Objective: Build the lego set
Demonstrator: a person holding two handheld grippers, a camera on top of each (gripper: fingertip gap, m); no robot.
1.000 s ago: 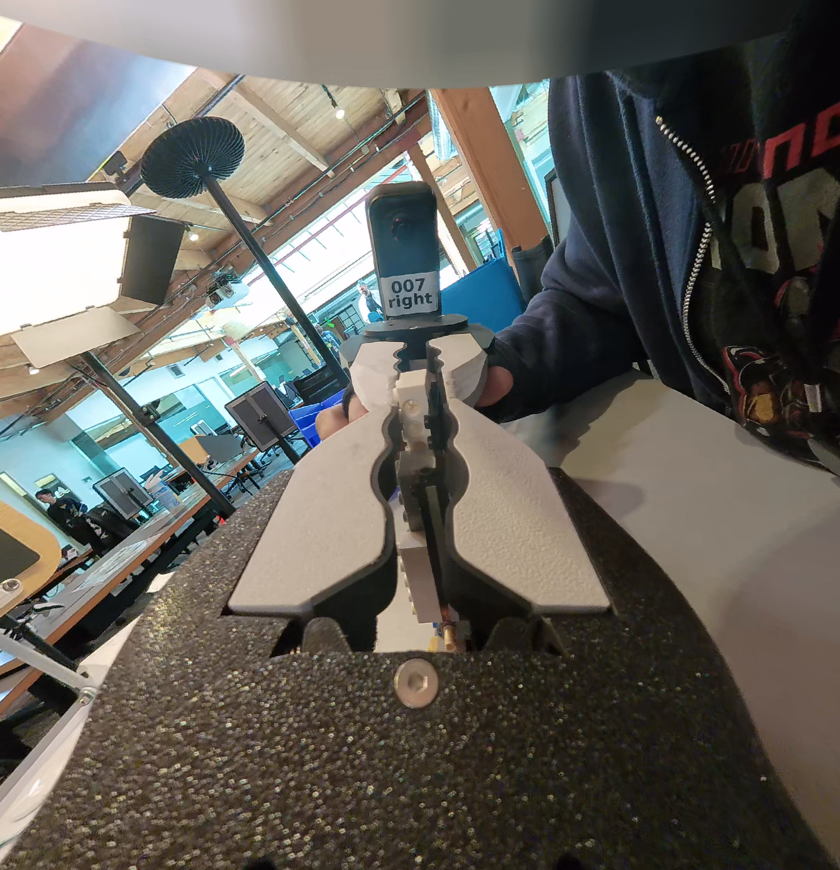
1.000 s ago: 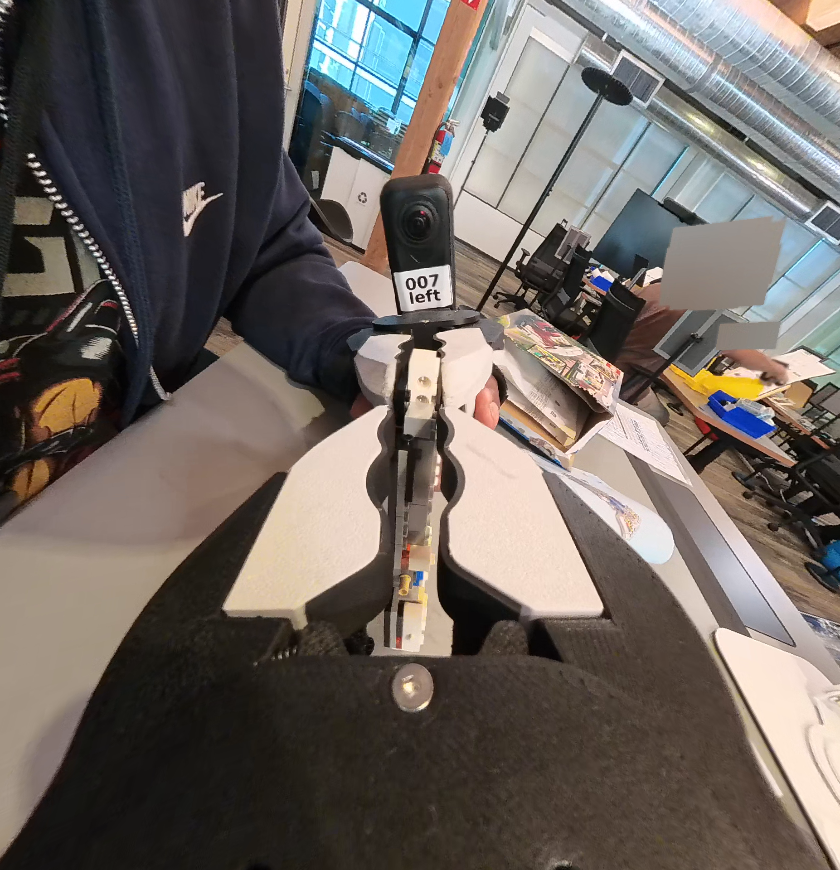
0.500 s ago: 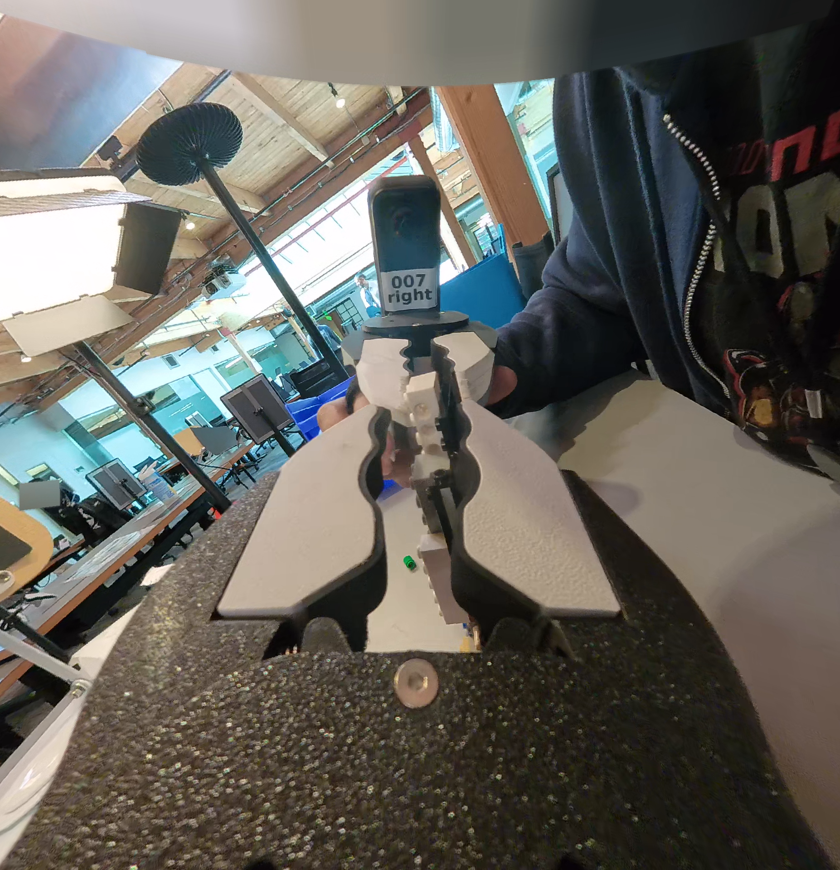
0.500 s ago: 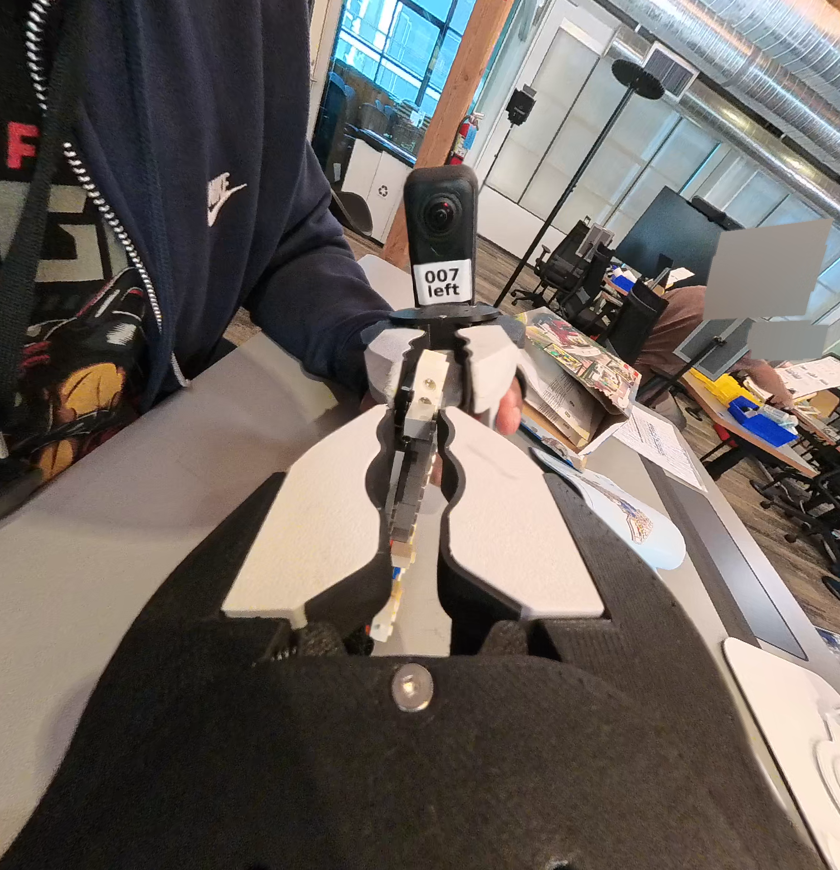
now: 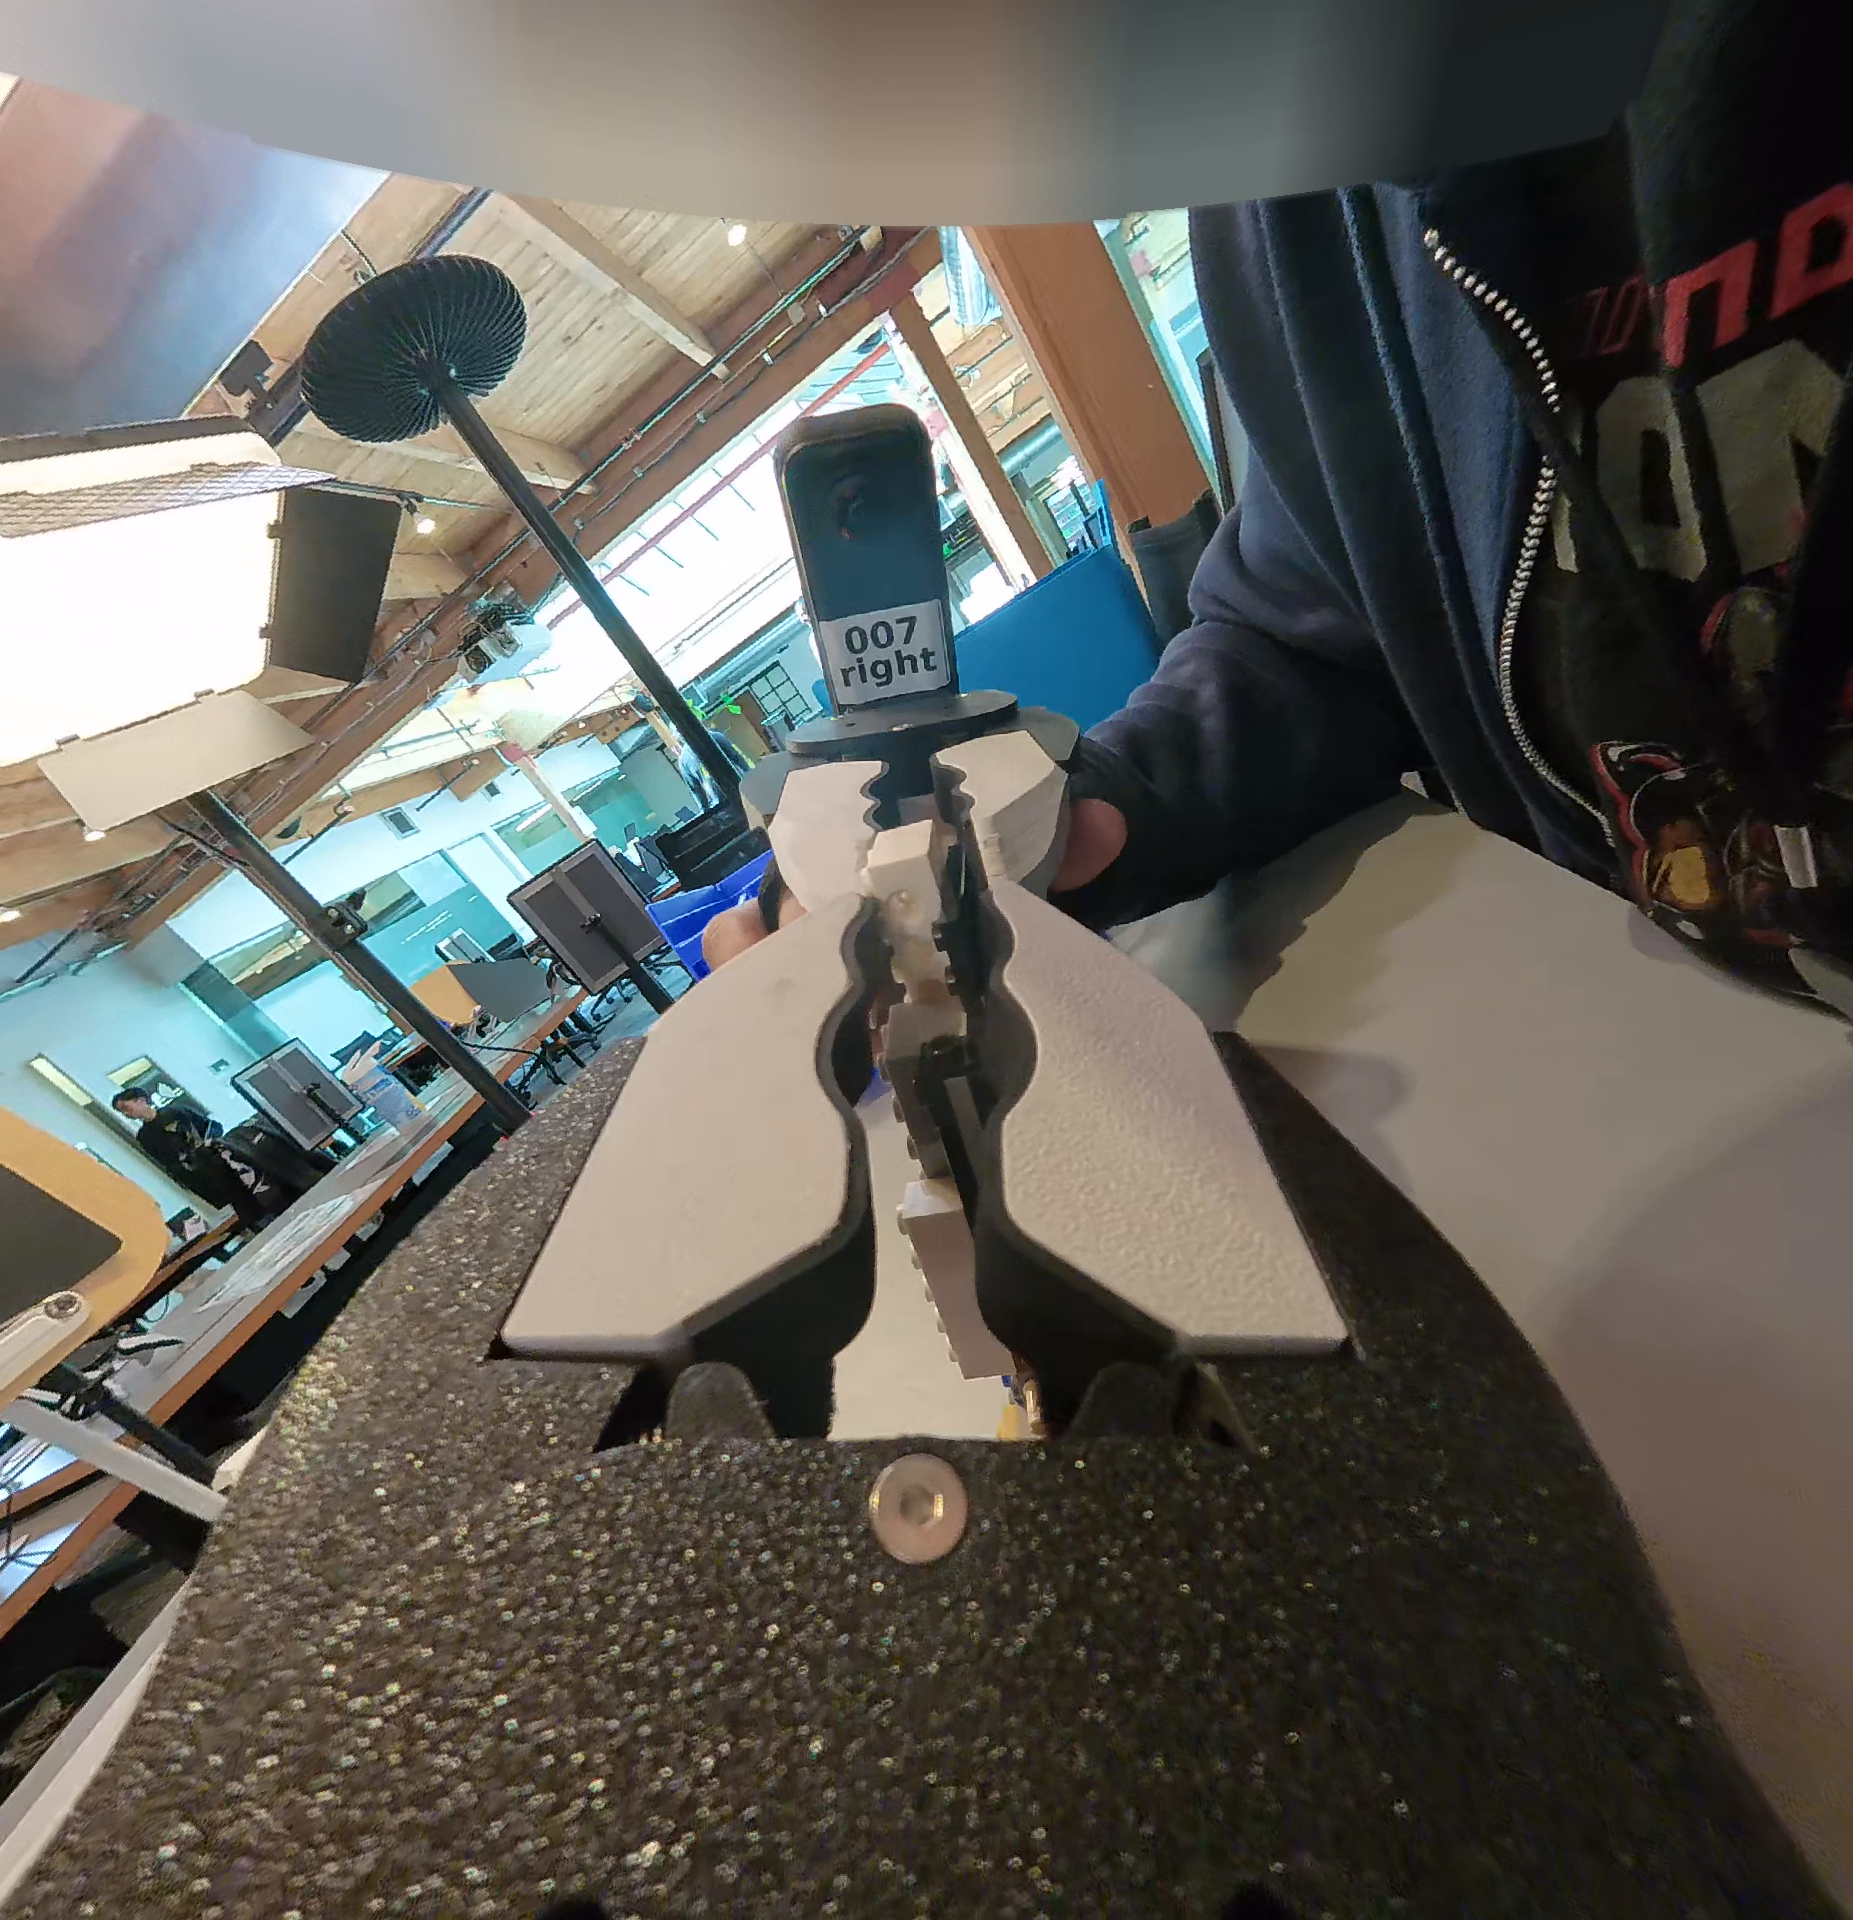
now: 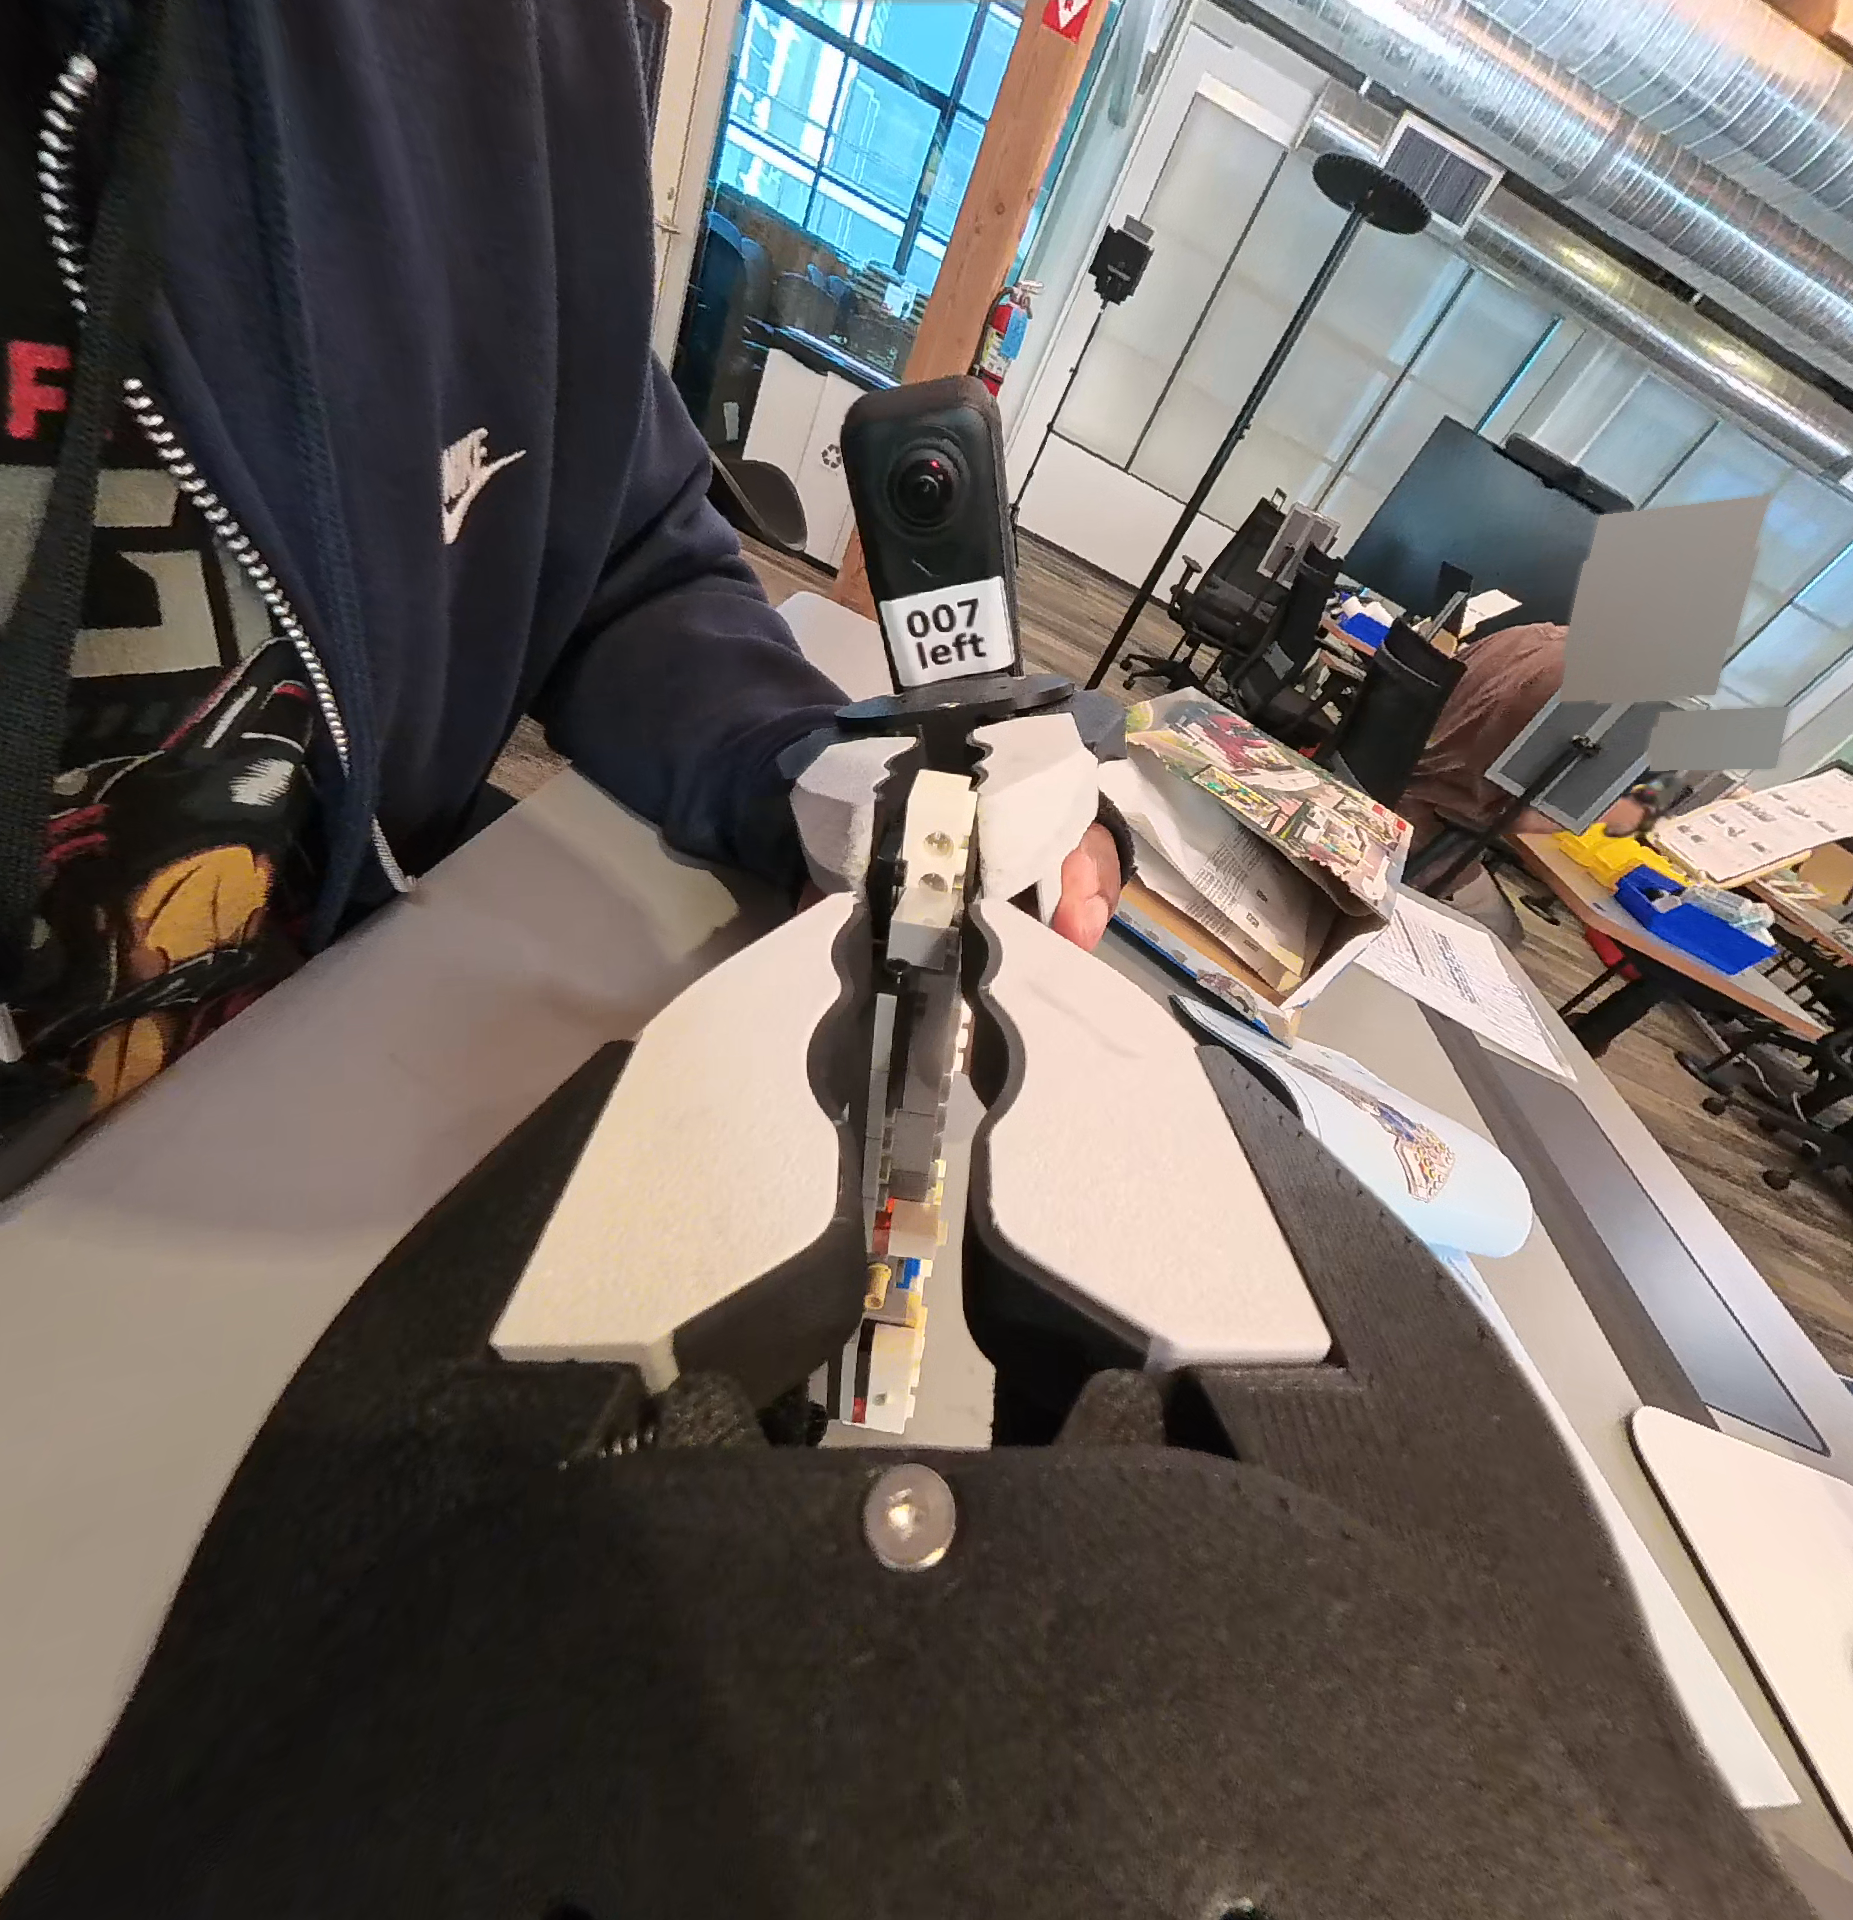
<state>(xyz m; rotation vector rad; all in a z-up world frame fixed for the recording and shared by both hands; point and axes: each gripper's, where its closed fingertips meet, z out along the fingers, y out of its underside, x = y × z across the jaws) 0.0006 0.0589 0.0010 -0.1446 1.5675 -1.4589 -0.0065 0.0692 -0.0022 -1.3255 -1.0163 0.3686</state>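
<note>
The two grippers face each other over the grey table [image 5: 1524,1091] and share one long assembly of white, grey and black toy bricks [image 5: 937,1236]. My left gripper [image 5: 922,920] is shut on one end of it; the white end piece sits against its left finger [image 5: 756,1101]. The right gripper shows beyond [image 5: 917,821], clamped on the far end. In the right wrist view the assembly [image 6: 906,1143] runs lengthwise between the pads of my right gripper [image 6: 917,920], which is shut on it. The left gripper [image 6: 937,795] grips the white end block there.
A person in a dark zip hoodie [image 6: 434,520] holds both grippers close to the body. An open printed cardboard box [image 6: 1265,831], a booklet [image 6: 1400,1143] and a paper sheet [image 6: 1462,977] lie on the table to the right. A white tray [image 6: 1784,1558] sits at the far right.
My left gripper opened half a second ago, leaving the assembly leaning on one finger, and has now closed on it again. My right gripper stayed shut on the assembly throughout.
</note>
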